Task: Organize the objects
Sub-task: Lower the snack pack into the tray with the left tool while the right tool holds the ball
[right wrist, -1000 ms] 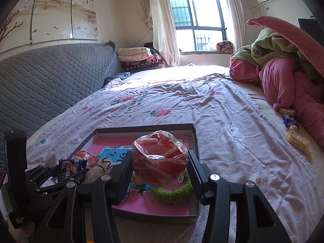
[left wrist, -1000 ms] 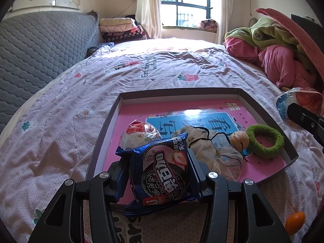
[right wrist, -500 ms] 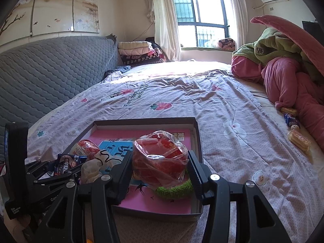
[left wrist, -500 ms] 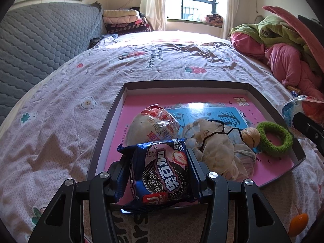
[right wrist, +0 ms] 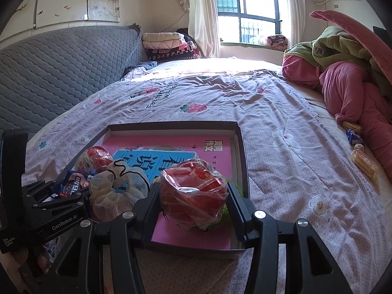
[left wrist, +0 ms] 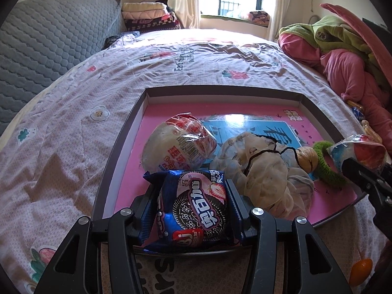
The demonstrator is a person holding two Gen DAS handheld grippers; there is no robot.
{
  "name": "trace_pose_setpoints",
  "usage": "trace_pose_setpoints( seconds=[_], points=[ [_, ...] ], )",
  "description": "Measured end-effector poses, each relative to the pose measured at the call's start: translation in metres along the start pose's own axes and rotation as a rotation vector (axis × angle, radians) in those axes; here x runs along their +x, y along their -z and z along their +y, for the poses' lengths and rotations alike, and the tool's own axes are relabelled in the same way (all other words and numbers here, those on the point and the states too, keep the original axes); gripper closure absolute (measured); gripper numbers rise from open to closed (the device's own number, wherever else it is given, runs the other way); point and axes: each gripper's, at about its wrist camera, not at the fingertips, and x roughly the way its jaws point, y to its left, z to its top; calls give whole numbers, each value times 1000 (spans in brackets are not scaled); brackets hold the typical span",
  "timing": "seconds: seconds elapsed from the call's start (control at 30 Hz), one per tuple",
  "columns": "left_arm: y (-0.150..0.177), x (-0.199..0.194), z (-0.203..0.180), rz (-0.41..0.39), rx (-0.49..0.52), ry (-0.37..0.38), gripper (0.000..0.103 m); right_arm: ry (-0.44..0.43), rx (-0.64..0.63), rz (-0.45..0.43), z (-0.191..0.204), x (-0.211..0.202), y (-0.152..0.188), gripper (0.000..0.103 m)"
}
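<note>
A shallow dark box (left wrist: 127,132) (right wrist: 241,147) with a pink printed floor lies on the bed. My left gripper (left wrist: 192,196) is shut on a blue cookie packet (left wrist: 193,208) over the box's near-left corner. My right gripper (right wrist: 193,193) is shut on a red snack in a clear bag (right wrist: 193,193), held over the box's near-right part above a green hair ring (left wrist: 325,169). Inside the box lie a white wrapped bun (left wrist: 178,147), a crumpled pale cloth pouch (left wrist: 259,171) and a walnut-like ball (left wrist: 306,155). The left gripper (right wrist: 71,191) also shows in the right wrist view.
Pink and green bedding (right wrist: 348,78) is piled at the right. Loose snacks (right wrist: 362,161) and a blue packet (right wrist: 355,138) lie on the sheet beside it. An orange item (left wrist: 360,269) sits near right. A grey padded headboard (right wrist: 56,73) lines the left.
Both grippers have tipped slightly further down over the box, so it fills more of each view. Each still grips its packet as before.
</note>
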Motion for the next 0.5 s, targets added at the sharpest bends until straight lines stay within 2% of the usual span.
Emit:
trace_pose_setpoints(
  seconds=[0.1,0.5],
  points=[
    [1,0,-1,5,3,2,50,4,-17,26,3,6,2,51],
    [1,0,-4,18,24,9,50,30,-131,23,22,6,5,50]
  ],
)
